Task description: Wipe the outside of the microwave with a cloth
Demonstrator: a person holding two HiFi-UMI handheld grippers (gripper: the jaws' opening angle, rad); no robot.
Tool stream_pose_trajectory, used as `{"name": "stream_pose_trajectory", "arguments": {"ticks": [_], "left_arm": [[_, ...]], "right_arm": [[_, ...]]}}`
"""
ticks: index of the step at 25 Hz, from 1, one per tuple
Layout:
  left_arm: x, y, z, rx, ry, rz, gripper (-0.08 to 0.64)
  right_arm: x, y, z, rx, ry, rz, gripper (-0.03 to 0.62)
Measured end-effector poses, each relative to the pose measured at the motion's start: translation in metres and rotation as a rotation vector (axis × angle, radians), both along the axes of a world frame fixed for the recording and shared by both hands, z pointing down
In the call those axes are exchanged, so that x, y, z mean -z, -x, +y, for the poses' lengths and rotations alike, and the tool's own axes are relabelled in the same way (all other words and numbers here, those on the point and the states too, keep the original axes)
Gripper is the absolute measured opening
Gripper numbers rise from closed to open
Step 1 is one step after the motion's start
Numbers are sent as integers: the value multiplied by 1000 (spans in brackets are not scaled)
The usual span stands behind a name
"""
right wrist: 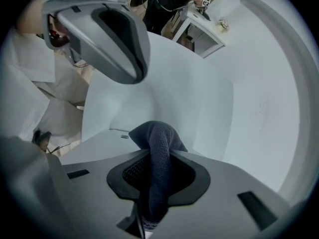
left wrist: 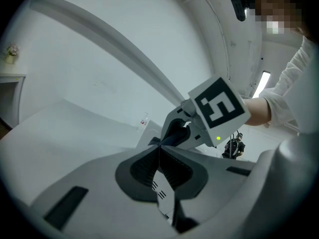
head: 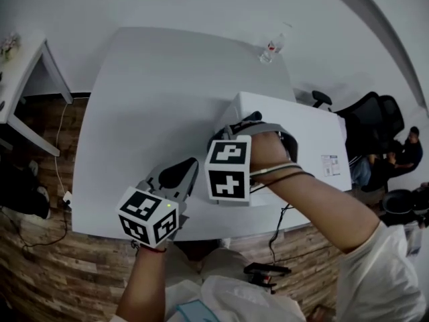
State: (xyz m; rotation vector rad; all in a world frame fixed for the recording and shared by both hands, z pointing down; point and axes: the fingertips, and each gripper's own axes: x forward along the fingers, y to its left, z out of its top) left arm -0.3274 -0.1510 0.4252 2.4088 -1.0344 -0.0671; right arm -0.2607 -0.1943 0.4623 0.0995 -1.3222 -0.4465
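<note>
Tightly, right gripper (right wrist: 155, 156) jaws pinch the cloth (right wrist: 159, 133); left gripper (left wrist: 159, 147) jaws meet.

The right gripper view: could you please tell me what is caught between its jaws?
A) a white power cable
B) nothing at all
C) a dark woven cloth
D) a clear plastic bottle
C: in the right gripper view the dark cloth is pinched between the jaws of the right gripper, with its folded end sticking out past them.
</note>
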Motion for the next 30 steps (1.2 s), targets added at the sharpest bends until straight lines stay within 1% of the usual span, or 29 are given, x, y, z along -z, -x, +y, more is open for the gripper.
{"name": "stream_pose_trajectory", "arguments": {"ticks": [5,9,11,16,18,21,23,27,30], "left_arm": [[15,-9,-2,-10,-28,-9,3],[35,-18,-4,-25,-67,-13,3],[47,-23,-5,-37,-87,-14,3],[78,-43,-2,-80,-130,-35,3],[88,-54,-1,-97,-147,-44,3],[101,-76,3,-134,-171,-63,3],[108,-93,7,-161,-182,-74,3],[122,-129,14,-211,-200,-85,3],[129,-162,20,-255,-212,-98,3]], "right_arm": [[11,5,45,-19,53,-223,94],[23,6,70,-56,54,-413,94],[29,4,79,-89,64,-502,94],[48,-3,97,-186,124,-720,94],[57,-11,99,-233,126,-802,94],[67,-31,97,-316,82,-918,94],[70,-52,95,-383,33,-973,94],[70,-98,92,-504,-54,-1021,94],[70,-133,90,-572,-98,-1049,94]]}}
